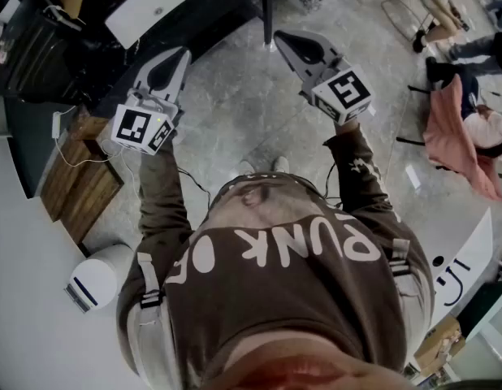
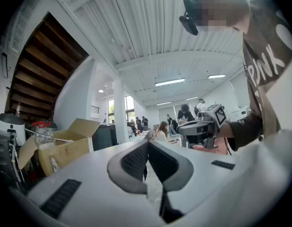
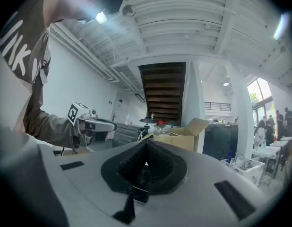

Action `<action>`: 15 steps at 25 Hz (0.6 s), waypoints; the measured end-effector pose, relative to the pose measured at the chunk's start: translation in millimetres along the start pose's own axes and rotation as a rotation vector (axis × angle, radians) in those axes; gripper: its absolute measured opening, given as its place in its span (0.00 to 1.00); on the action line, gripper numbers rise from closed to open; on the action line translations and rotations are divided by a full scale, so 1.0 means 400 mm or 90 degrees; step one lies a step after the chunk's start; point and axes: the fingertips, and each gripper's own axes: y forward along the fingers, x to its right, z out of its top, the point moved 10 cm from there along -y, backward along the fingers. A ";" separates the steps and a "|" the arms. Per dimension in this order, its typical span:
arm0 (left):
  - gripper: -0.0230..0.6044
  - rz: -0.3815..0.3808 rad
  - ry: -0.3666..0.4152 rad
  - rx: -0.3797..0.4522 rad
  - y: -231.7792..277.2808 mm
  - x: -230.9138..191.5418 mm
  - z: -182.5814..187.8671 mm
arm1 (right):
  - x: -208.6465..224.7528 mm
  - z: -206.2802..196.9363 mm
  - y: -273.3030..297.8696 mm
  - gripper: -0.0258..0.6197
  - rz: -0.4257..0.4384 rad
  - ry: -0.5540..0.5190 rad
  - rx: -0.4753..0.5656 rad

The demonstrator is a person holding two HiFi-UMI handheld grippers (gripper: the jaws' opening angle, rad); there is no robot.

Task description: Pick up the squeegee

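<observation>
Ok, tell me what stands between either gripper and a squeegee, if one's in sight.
No squeegee shows in any view, so no path to it can be judged. The left gripper and right gripper are held level above the floor, jaws together and empty.

Two tools are counted, the left tool [image 1: 183,53] and the right tool [image 1: 278,35], two marker cubes, the left cube [image 1: 142,128] and the right cube [image 1: 344,93], one open cardboard box [image 2: 65,148], one wooden staircase [image 3: 162,91], one white round device [image 1: 97,279] on the floor [image 1: 235,112].
</observation>
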 end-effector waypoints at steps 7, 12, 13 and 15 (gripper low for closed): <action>0.04 0.001 0.000 -0.005 0.008 0.008 0.002 | 0.008 -0.005 -0.007 0.05 -0.004 0.005 0.003; 0.04 -0.001 -0.002 -0.005 -0.001 0.000 -0.005 | -0.001 -0.006 0.003 0.05 -0.002 -0.001 0.003; 0.04 -0.002 -0.002 -0.005 -0.002 0.000 -0.005 | -0.003 -0.006 0.003 0.05 -0.002 -0.001 0.001; 0.04 -0.003 -0.002 -0.005 -0.002 0.002 -0.005 | -0.005 -0.005 0.003 0.05 -0.003 -0.003 -0.001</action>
